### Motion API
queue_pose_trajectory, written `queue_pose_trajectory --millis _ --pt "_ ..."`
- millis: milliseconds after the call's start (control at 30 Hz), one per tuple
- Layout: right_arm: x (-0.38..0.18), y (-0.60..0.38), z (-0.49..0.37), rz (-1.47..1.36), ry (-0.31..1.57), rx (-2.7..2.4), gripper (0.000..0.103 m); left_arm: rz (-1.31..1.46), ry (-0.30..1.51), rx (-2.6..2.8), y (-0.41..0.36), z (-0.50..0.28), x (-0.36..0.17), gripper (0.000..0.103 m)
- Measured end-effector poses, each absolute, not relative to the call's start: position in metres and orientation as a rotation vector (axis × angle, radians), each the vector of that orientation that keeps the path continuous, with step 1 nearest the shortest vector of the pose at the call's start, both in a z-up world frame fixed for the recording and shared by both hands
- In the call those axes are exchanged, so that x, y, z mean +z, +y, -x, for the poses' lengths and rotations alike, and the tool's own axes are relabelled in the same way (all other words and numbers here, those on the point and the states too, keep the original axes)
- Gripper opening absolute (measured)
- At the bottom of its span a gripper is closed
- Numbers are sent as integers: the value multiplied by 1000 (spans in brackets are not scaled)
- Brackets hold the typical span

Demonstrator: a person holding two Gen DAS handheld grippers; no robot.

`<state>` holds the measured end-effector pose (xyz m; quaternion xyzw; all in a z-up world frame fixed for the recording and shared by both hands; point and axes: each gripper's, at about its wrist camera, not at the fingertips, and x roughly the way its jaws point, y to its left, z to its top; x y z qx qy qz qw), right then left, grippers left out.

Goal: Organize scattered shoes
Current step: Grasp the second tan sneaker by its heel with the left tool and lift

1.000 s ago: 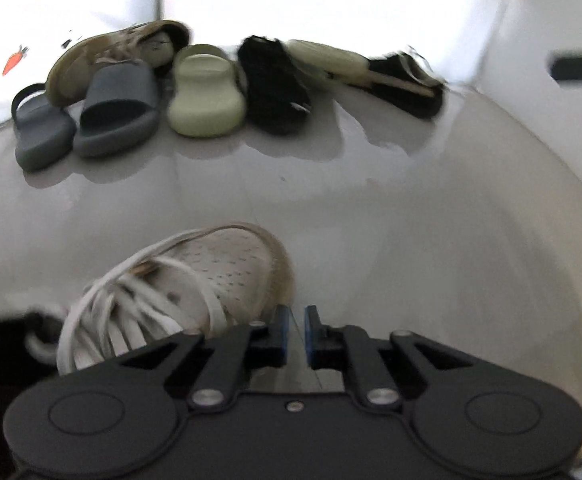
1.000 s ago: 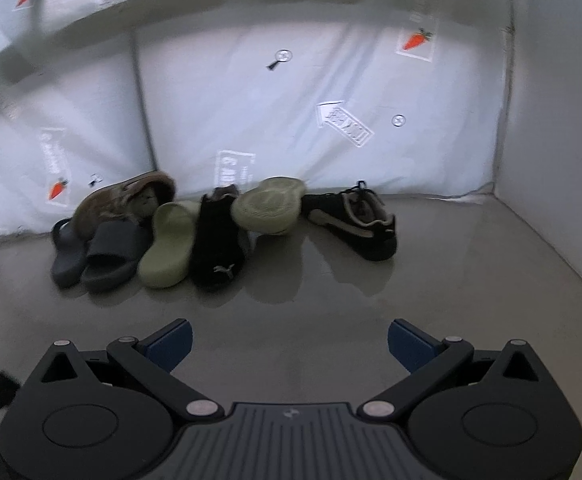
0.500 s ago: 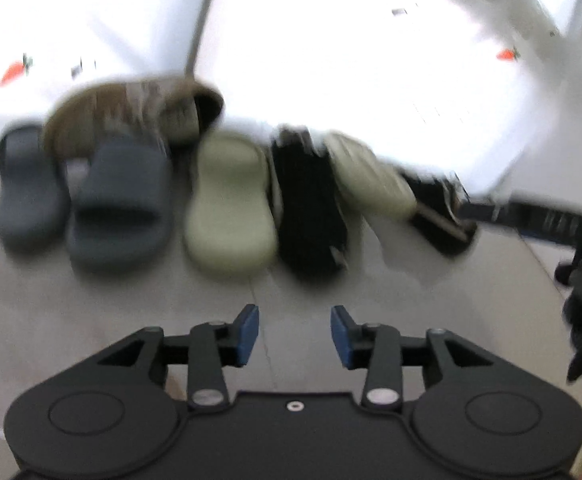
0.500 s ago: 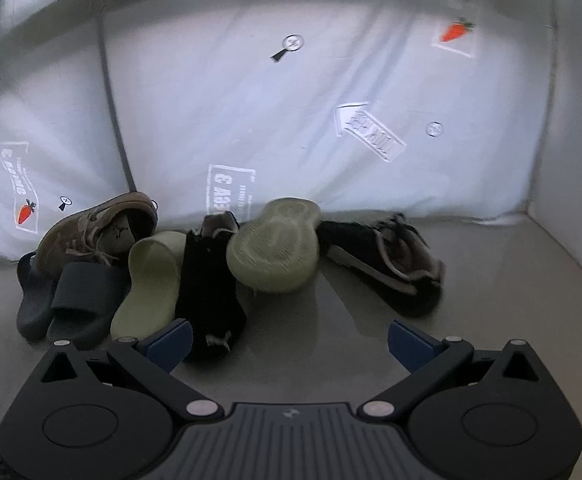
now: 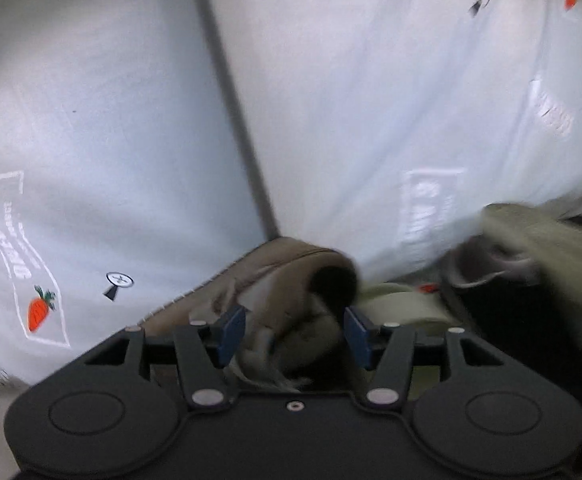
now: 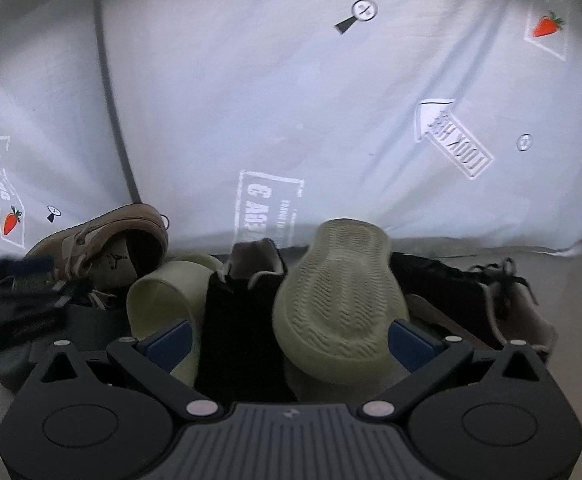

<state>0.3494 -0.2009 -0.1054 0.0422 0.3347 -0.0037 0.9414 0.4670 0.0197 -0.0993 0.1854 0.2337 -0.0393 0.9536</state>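
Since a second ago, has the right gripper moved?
Yes. The right gripper has closed in on the shoe pile: the upturned green slide now sits just beyond its fingers.

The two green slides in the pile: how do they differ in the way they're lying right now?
The green slide on the left lies sole down, its strap and foot opening facing up. The green slide on the right is flipped, its ribbed tread facing the camera, and it is tilted up, propped on the black shoe beside it. The left one sits low beside the brown sneaker; the right one rides higher in the pile. Both share the same pale green colour and look like a pair.
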Motion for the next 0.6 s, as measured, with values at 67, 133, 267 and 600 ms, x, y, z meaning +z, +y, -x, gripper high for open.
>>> queue_pose_trajectory --millis 67,133,267,600 --pt "-108 -198 -354 -75 683 -5 103 -463 454 -59 20 -474 -109 57" --pt "-108 -196 -355 -73 681 5 103 -537 416 -47 17 -473 -117 57" --pt "-114 -196 -356 -80 697 -4 103 -763 268 18 -1 -463 -140 56" --pt "-120 -196 -367 -88 698 -14 103 -822 240 56 -10 -490 -146 28"
